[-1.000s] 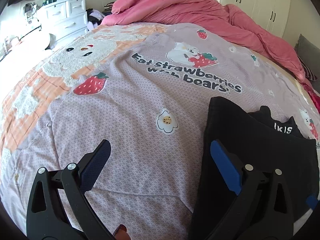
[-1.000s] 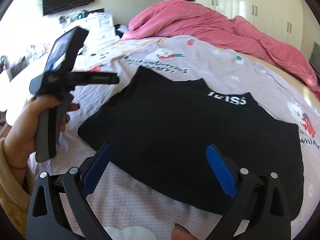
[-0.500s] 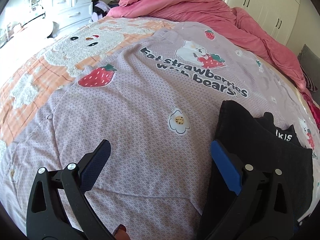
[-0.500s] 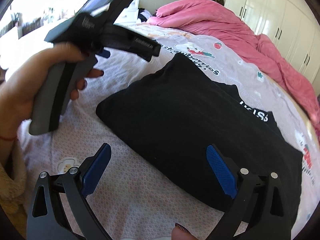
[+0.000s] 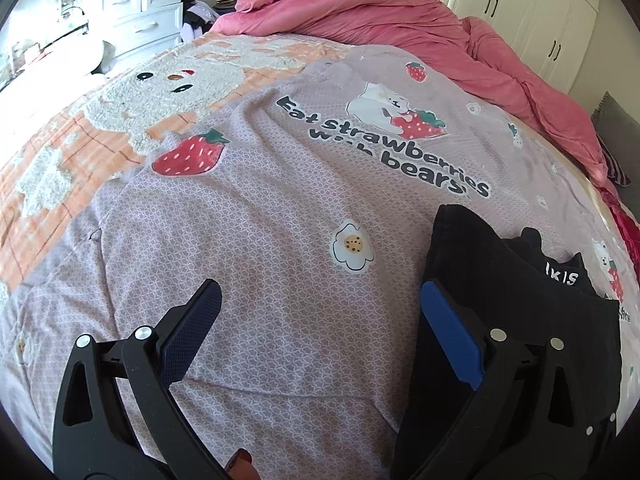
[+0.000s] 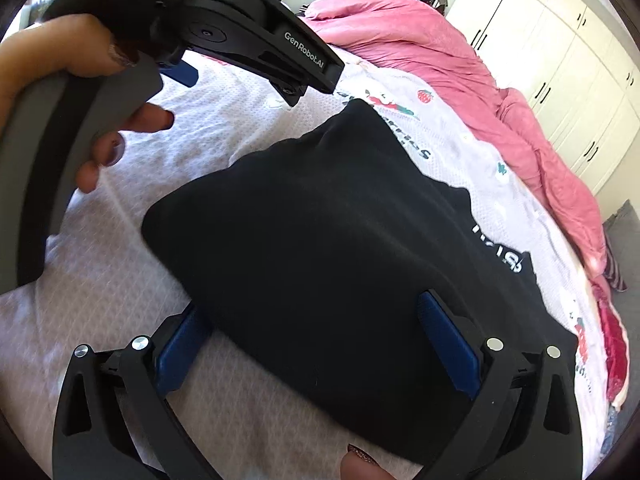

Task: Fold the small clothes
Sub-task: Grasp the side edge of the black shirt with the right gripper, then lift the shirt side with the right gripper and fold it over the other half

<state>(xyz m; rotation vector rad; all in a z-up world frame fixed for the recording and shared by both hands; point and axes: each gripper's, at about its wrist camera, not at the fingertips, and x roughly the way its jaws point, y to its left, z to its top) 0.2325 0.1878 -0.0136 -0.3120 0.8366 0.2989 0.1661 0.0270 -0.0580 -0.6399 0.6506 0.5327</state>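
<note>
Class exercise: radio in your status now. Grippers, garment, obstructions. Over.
Left gripper open, over the bedspread. Right gripper open, straddling black garment's near edge. Nothing obstructing.

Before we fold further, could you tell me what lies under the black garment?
The black garment lies on the lilac strawberry-print bedspread, which shows all around it. Its lettered part sticks out beneath the folded top layer. Anything else underneath is covered.

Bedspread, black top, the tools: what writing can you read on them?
"Eat strawberries with bears!" on the bedspread.
"GenRobot.AI" on the left tool.
White letters on the black top: only "IKIS" shows, the rest is hidden.
Small print at the bedspread's right edge: too small to read.
</note>
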